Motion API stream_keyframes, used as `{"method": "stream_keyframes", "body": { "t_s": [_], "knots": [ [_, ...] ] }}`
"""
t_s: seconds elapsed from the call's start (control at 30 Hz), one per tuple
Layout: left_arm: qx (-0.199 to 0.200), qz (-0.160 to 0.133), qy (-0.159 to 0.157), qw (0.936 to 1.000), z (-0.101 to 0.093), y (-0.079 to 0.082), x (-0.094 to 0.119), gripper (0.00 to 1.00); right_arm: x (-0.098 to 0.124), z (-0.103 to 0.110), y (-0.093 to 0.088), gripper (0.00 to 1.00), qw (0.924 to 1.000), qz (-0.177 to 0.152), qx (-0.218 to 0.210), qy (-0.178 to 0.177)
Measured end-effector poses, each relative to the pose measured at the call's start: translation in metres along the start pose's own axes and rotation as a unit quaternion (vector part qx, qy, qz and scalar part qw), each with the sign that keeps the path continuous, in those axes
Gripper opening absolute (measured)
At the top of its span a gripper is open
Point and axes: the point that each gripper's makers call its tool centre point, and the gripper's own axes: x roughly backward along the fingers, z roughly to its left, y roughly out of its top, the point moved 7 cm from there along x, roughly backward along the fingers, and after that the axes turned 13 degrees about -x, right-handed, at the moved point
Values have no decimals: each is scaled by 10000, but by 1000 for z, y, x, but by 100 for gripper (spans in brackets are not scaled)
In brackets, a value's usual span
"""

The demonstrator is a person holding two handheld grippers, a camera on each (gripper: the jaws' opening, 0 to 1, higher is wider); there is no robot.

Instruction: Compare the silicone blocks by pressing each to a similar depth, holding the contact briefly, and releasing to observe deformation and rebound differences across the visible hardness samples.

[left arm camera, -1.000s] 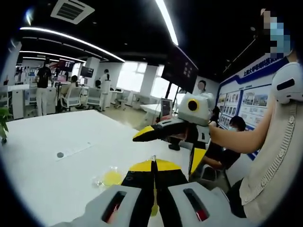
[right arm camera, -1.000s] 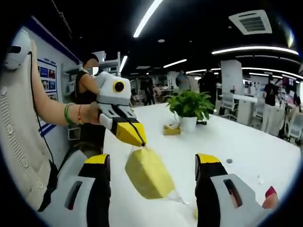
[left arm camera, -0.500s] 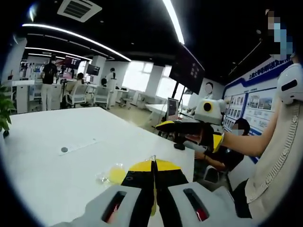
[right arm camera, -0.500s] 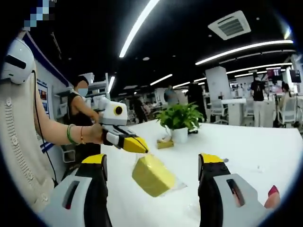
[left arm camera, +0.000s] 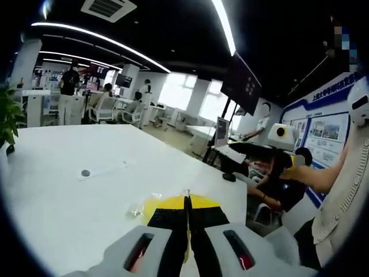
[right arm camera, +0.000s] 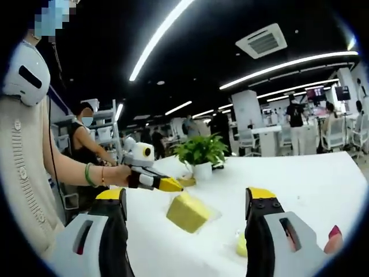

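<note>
My left gripper (left arm camera: 185, 201) is shut, with a thin edge of clear plastic pinched between its yellow tips. The right gripper view shows the left gripper (right arm camera: 167, 184) coming in from the left, with a yellow silicone block (right arm camera: 187, 212) in a clear bag hanging from its tip. The block is low over the white table (right arm camera: 311, 184); I cannot tell whether it touches. My right gripper (right arm camera: 186, 194) stands wide open, short of the block, nothing between its jaws. A second, small yellow piece (right arm camera: 241, 246) lies on the table by its right jaw, and shows as a wrapped yellow piece (left arm camera: 145, 203) behind the left tips.
A potted plant (right arm camera: 199, 156) stands on the table behind the block. The right gripper (left arm camera: 271, 149) and the arm holding it are at the table's right edge. A small round disc (left arm camera: 85, 172) sits in the tabletop. People and office chairs are far back.
The two grippers have drawn apart: the block and left gripper look smaller and farther in the right gripper view. The left gripper stays shut on the bag, and the right stays open.
</note>
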Motion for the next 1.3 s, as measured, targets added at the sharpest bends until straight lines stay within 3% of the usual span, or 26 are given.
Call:
{"method": "stream_keyframes", "body": {
  "t_s": [0.53,0.83,0.97,1.3],
  "knots": [
    [357,269,50,9990,35,-50,-24,0,29,-1,-7,79,9976,-46,-139,-673],
    [584,303,73,9978,51,-69,-30,0,38,-2,-15,79,9950,-5,-286,-959],
    [825,190,70,9964,58,-72,-32,0,41,-2,-16,79,9937,44,-301,-1082],
    [673,161,477,9965,93,-73,-28,0,44,-3,-17,78,9917,104,-331,-1236]
  ]
}}
